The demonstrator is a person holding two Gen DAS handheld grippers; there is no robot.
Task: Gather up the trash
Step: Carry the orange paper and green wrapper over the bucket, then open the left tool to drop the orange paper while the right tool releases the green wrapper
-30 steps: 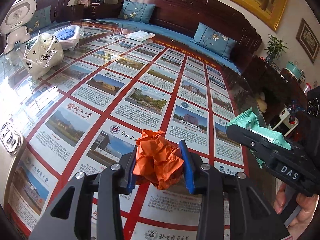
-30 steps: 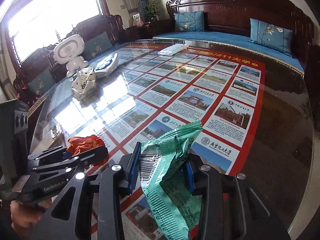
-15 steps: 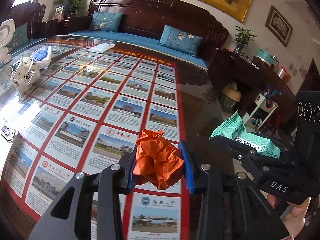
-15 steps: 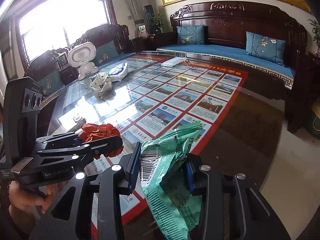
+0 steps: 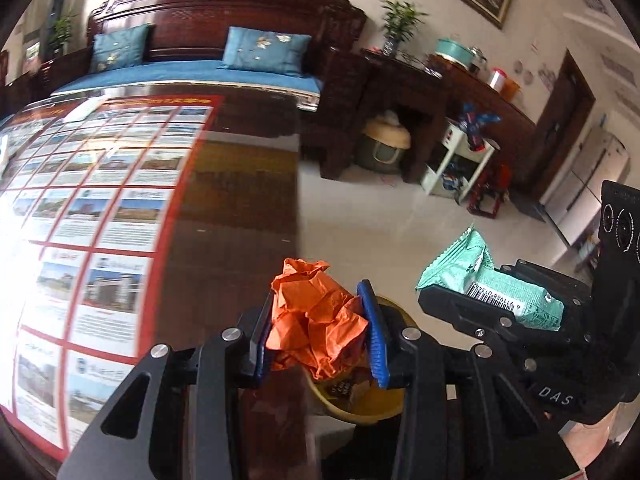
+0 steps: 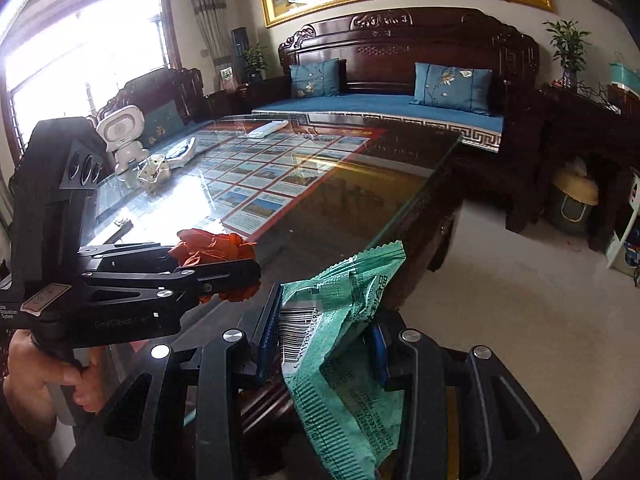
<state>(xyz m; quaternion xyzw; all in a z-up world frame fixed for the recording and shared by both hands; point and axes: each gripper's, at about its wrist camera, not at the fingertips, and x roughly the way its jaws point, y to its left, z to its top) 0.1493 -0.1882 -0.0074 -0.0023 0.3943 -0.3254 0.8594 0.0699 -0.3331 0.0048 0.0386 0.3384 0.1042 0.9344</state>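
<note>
The left gripper [image 5: 318, 334] pinched a crumpled orange paper [image 5: 316, 320] between its blue pads, which pressed in on both sides of the wad. The right gripper [image 6: 324, 344] was clamped on a green wrapper [image 6: 340, 344]; the left pad lay flat against its barcode panel, and the loose ends stuck out toward 12 and hung toward 6.

In the left wrist view a yellow bin [image 5: 360, 408] sat just past the left jaws at about 5 o'clock from the paper, largely hidden by them, with some dark scrap inside. The right gripper and its wrapper showed at 3 o'clock, near but apart. The glass table [image 5: 224, 208], with its poster grid, lay from 9 to 11 o'clock, its edge running just left of the jaws.

The step in hand looked like carrying both pieces off the table to the bin. To do it well, each load should be brought squarely over the bin's mouth before the jaws spread, since the paper sat near the rim rather than over the middle. The paper should fall clean. The wrapper is light and floppy and may cling to a pad or drift aside, so it wants a low release, wide jaws, and the right gripper kept clear of the left one as both crowd the opening.
</note>
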